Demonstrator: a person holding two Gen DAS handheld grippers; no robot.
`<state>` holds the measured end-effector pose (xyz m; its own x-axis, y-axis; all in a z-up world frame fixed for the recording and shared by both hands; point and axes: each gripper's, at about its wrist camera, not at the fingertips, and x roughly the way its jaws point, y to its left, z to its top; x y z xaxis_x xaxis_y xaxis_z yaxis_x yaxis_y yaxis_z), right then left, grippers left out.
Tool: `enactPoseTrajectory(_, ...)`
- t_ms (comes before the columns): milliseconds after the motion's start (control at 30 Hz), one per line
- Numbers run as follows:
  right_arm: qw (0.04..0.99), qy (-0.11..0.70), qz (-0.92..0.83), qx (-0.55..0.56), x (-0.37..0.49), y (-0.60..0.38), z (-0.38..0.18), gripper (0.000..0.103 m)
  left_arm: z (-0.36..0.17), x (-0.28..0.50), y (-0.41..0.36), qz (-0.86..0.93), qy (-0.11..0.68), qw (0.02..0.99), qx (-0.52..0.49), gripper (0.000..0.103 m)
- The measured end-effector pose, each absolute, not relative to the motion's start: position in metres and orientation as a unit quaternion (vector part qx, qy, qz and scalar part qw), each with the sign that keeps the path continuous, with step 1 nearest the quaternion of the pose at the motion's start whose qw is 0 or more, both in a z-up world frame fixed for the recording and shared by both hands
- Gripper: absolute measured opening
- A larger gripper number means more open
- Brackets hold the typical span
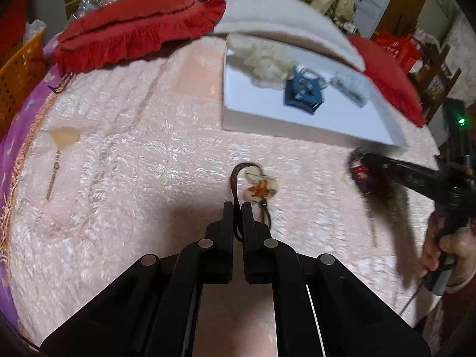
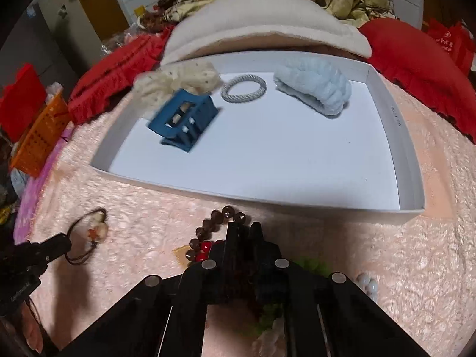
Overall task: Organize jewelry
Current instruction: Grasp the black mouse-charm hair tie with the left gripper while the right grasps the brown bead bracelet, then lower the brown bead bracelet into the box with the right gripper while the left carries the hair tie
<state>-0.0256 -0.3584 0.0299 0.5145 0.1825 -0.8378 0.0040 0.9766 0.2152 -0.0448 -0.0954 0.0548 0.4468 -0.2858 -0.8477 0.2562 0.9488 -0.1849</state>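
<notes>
My left gripper [image 1: 237, 208] is shut on the brown cord [image 1: 235, 184] of a pendant necklace whose white and orange pendant [image 1: 261, 189] lies on the pink bedspread; it also shows in the right wrist view [image 2: 96, 230]. My right gripper [image 2: 244, 227] is shut on a dark brown bead bracelet [image 2: 208, 232] with red beads, just in front of the white tray [image 2: 410, 160]. In the tray lie a blue hair claw [image 2: 184, 119], a grey rope hair tie [image 2: 244, 87], a light blue fluffy scrunchie [image 2: 312, 86] and a cream scrunchie [image 2: 175, 81].
A thin earring [image 1: 53, 175] lies on the bedspread at the left. Green beads [image 2: 312, 264] and pale beads [image 2: 367, 287] lie under my right gripper. Red cushions [image 1: 134, 29] and a white pillow [image 2: 261, 38] sit behind the tray. An orange basket [image 1: 17, 74] stands at the left.
</notes>
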Motion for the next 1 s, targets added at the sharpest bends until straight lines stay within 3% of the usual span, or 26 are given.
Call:
enactPoseTrajectory(533, 0.907, 0.392, 0.092, 0.124, -0.089, -0.353, 0.137, 0.008, 0.148, -0.089, -0.086, -0.206, 0.439, 0.873, -0.052, 0.003)
enactPoseTrajectory(1000, 0.915, 0.389, 0.056, 0.096, -0.045, -0.363, 0.155, 0.008, 0.164, -0.011, -0.131, -0.193, 0.435, 0.880, -0.001, 0.003)
